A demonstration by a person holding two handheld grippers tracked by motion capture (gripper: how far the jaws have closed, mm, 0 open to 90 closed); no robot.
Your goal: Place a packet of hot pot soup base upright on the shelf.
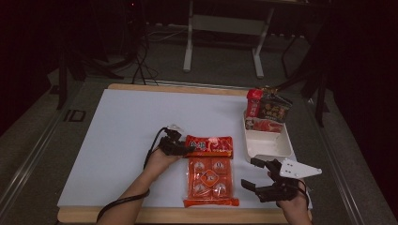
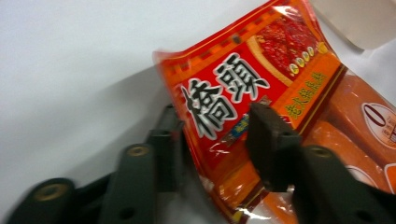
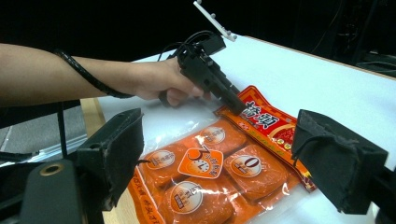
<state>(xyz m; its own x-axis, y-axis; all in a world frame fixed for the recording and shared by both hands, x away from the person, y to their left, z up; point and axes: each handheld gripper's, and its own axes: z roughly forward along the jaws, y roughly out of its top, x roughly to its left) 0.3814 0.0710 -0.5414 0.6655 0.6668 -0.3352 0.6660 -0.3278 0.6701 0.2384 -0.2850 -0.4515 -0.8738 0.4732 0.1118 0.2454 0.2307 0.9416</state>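
A red flat packet [image 1: 210, 145] with white characters lies on the white table top, its near edge over an orange multi-pack [image 1: 210, 177] of four round portions. My left gripper [image 1: 185, 149] reaches the red packet [image 2: 243, 84] from the left. The packet's left end sits between its two black jaws, one jaw under the edge and one on top, with a gap still showing. From the right gripper view the left gripper [image 3: 233, 105] touches the packet's corner [image 3: 261, 119]. My right gripper [image 1: 256, 174] is open right of the orange pack [image 3: 210, 172], with nothing between its jaws [image 3: 224, 140].
A white rectangular tray [image 1: 265, 145] stands at the right, holding a red pouch [image 1: 263, 124] at its far end. A red packet [image 1: 254, 103] and a dark packet [image 1: 275, 108] stand upright behind it. The table's wooden front edge [image 1: 164, 214] runs close below both hands.
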